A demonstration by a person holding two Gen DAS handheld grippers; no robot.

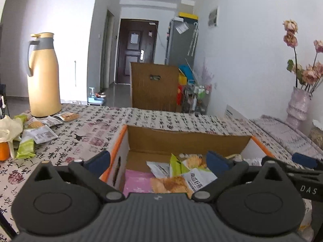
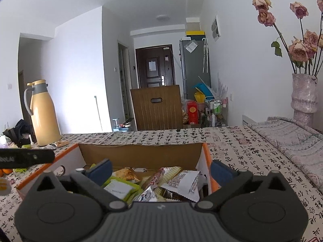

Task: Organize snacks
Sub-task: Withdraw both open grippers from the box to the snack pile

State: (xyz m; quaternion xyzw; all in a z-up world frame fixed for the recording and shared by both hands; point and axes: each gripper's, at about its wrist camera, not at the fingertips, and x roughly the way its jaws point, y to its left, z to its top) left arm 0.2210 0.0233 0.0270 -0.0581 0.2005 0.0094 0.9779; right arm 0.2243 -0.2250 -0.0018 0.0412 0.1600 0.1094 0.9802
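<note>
My left gripper [image 1: 158, 159] hangs over the near edge of the box [image 1: 187, 137], its jaws spread wide with nothing between the pads. My right gripper [image 2: 161, 170] does the same from the other side, jaws wide apart and empty. The box sits open-topped on the table [image 2: 232, 145], with snack packets [image 2: 177, 183] piled loose inside: green, white and clear wrappers overlapping. More packets [image 1: 38, 133] lie scattered on the cloth at the far left, just beside a tall yellow flask [image 1: 43, 76]. An orange cup [image 1: 4, 151] stands at the left edge, near that heap. A vase [image 2: 303, 96] of dried roses stands at the right, against the wall and well apart from the box. Beyond the table's far edge a brown chair back [image 2: 156, 107] rises. In the right view, the tip of my other gripper crosses the left side, above the box's orange rim.
</note>
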